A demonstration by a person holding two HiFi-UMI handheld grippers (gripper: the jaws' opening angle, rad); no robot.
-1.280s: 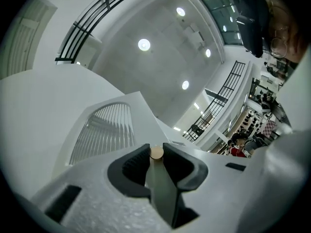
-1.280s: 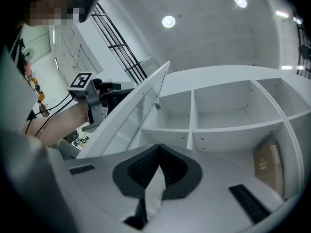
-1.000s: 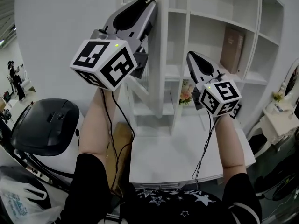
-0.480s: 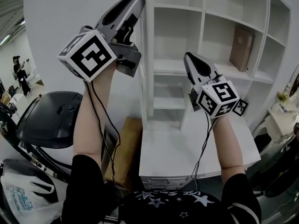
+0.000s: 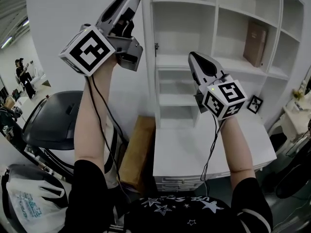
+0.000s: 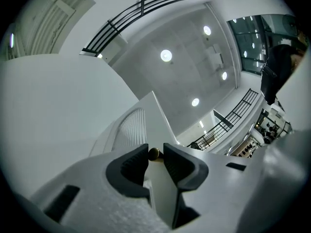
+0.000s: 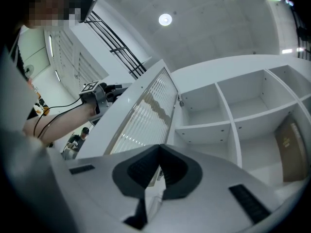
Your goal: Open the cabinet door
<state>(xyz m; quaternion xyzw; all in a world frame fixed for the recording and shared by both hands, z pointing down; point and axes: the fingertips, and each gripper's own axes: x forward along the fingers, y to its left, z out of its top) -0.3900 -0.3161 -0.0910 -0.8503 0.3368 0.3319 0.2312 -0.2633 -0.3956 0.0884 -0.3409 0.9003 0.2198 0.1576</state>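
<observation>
**Cabinet door swinging open by its knob**

Pinches the small brass knob (image 6: 153,154) in the left claw (image 6: 155,149), jaws narrow and closed on it. Holds the right claw (image 7: 159,152) shut on nothing, out in front of the open shelves (image 5: 182,62) and above the counter (image 5: 194,149). Finds the cabinet door (image 7: 143,115) swung well out from its hinge side, ribbed panel showing. To do this well: keep the pinch firm, follow the door's arc instead of pulling straight, keep the right claw out of the sweep. Counts: two claws, one door, one knob, one brown book (image 5: 255,43) on a shelf.
</observation>
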